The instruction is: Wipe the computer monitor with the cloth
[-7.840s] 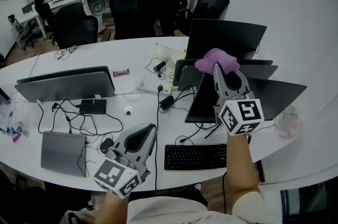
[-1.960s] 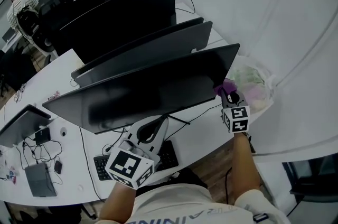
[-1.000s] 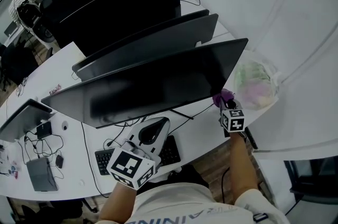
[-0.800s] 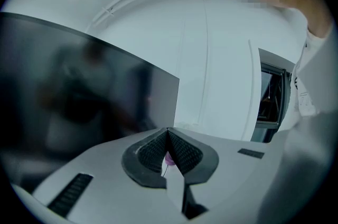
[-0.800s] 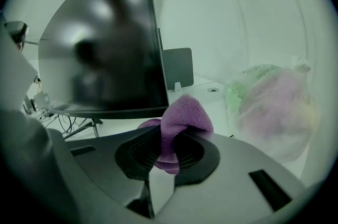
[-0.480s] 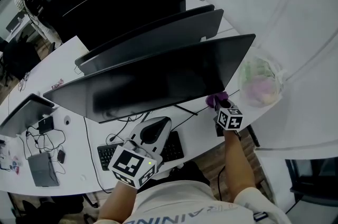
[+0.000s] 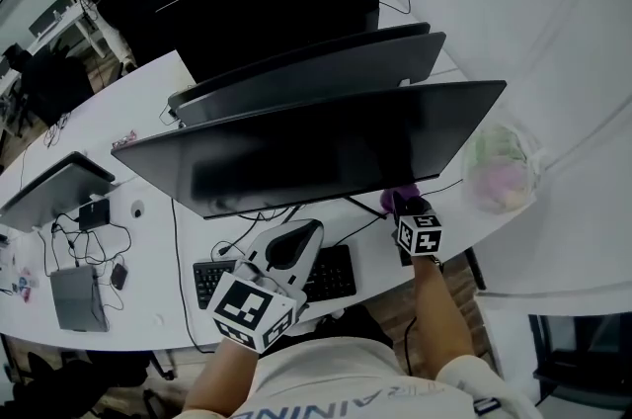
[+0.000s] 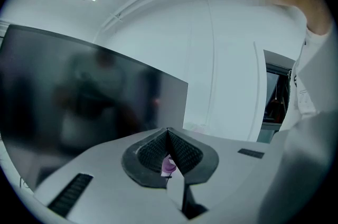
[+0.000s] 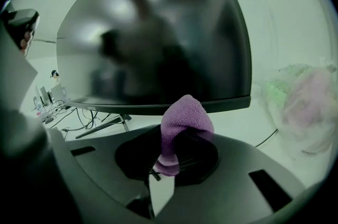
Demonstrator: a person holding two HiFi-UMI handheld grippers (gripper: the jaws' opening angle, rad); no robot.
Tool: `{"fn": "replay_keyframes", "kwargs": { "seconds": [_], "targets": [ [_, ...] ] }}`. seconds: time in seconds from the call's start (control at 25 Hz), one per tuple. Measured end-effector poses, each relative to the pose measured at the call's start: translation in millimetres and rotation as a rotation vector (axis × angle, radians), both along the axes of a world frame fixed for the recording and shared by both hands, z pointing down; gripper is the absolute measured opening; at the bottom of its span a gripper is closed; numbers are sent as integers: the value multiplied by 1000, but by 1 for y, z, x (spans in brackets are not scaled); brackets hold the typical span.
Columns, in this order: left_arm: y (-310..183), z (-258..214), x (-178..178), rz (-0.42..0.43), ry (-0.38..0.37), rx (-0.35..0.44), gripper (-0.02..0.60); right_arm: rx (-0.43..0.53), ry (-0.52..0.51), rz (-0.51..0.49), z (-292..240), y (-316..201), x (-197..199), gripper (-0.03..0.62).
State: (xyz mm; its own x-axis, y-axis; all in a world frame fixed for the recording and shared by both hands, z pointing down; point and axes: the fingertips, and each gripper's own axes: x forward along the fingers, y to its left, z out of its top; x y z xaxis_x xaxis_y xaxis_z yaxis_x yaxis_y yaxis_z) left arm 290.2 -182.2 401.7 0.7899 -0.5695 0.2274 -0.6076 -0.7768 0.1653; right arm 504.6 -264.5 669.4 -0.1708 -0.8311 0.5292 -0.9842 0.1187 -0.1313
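Holding item one, the right gripper (image 7: 404, 203) sits at the end of a bare forearm stretched forward from the body, its fingers (image 9: 195, 151) clenched on a purple cloth (image 9: 182, 125) that bunches up above them. The cloth (image 7: 399, 198) lies just under the lower edge of the nearest monitor (image 7: 316, 145), toward its right corner; whether it touches the screen cannot be told. Item two, the left gripper (image 7: 299, 231), is held low and close to the body above a black keyboard (image 7: 334, 273), fingers (image 8: 182, 151) pressed together at the tips and pointing toward the monitor (image 8: 79, 96). A pale plastic bag (image 7: 499, 172) rests on the white bench (image 7: 148, 96), right of the monitor.
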Motion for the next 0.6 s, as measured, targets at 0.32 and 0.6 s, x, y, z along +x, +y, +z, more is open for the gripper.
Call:
{"fn": "replay_keyframes", "kwargs": {
  "seconds": [0.32, 0.6],
  "targets": [
    [5, -2, -42, -63, 23, -3, 5, -11, 77, -120, 0, 1, -63, 55],
    [15, -7, -76, -100, 33, 6, 5, -18, 118, -180, -1, 2, -109, 55]
  ]
}}
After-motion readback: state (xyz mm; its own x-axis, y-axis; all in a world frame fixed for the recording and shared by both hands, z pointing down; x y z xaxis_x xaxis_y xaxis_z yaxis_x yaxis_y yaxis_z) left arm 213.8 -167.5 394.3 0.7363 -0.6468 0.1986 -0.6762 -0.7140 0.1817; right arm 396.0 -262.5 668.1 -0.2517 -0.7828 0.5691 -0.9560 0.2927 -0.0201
